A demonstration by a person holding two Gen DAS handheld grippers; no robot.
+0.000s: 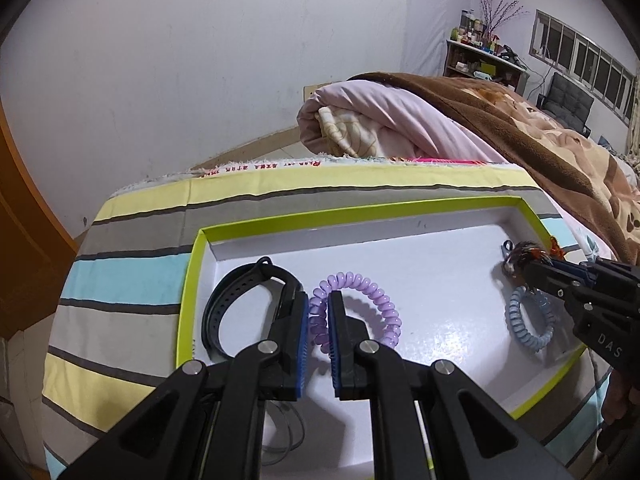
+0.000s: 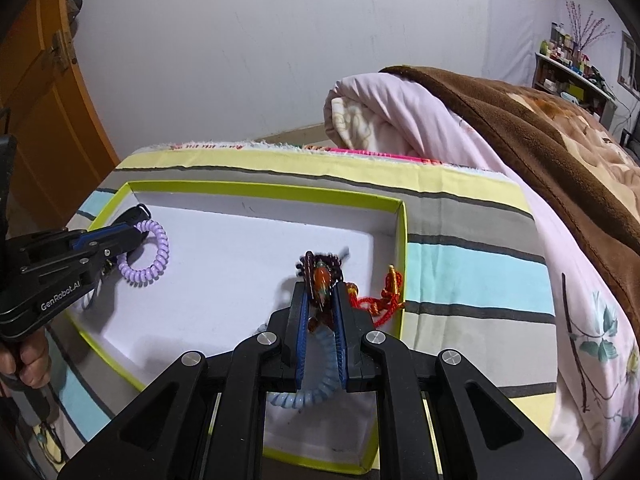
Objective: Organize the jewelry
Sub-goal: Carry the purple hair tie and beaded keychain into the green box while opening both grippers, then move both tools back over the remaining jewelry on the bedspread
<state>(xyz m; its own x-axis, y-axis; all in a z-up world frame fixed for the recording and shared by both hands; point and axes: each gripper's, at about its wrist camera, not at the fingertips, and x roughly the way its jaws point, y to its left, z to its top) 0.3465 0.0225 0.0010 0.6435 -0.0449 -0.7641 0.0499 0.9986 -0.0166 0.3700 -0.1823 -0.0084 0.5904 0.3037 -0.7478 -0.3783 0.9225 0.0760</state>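
Setting both pieces down inside the lime-edged tray (image 1: pixel 440 208) on the striped bed (image 1: pixel 132 276) is my step now, judging by the layout. My left tongs (image 1: pixel 319 300) pinch the purple coil band (image 1: pixel 360 284), beside the black watch strap (image 1: pixel 224 304). My right tongs (image 2: pixel 322 292) clamp the dark beaded bracelet (image 2: pixel 322 276) above the blue coil band (image 2: pixel 316 392). I'd lower each until it rests, then release, keeping clear of the red cord (image 2: pixel 380 300).
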